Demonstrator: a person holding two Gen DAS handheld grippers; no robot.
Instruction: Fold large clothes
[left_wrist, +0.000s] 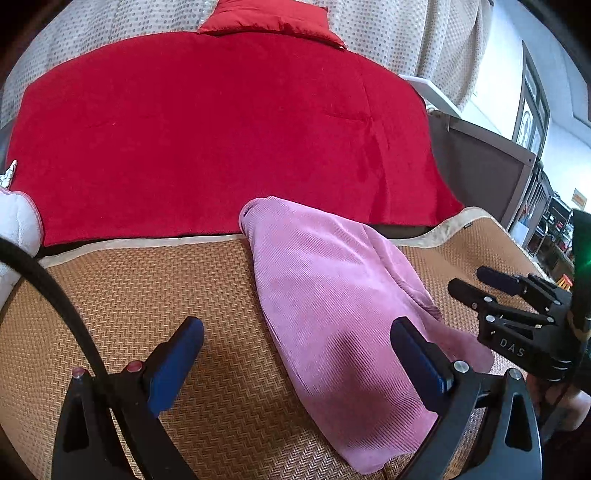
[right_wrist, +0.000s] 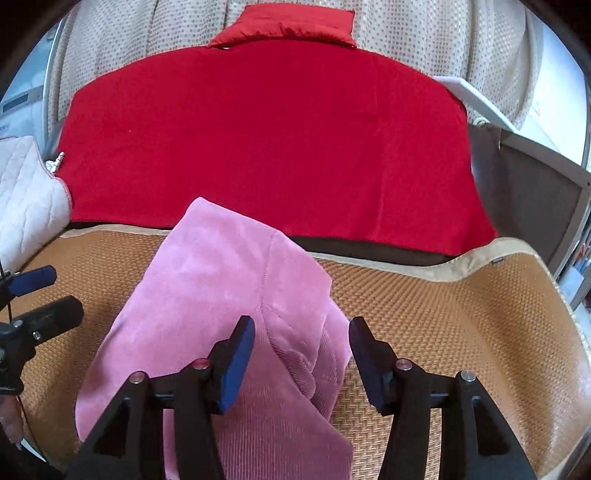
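Observation:
A pink ribbed garment (left_wrist: 332, 295) lies folded in a long strip on the woven straw mat (left_wrist: 147, 295); its far end reaches the red blanket. My left gripper (left_wrist: 299, 339) hovers open over the garment's near half, its right pad above the cloth and its left pad above bare mat. In the right wrist view the garment (right_wrist: 207, 280) shows a folded layer with a seam down the middle. My right gripper (right_wrist: 301, 347) stands open just above the garment's right edge, nothing pinched between its pads. Each gripper shows in the other's view: the right gripper (left_wrist: 476, 284), the left gripper (right_wrist: 44, 295).
A red blanket (left_wrist: 221, 129) covers the bed behind the mat, with a red pillow (left_wrist: 269, 18) at its far end. A white quilted cushion (right_wrist: 26, 192) sits at the left. A dotted curtain (right_wrist: 424, 37) hangs behind. The grey bed frame (left_wrist: 480, 166) runs along the right.

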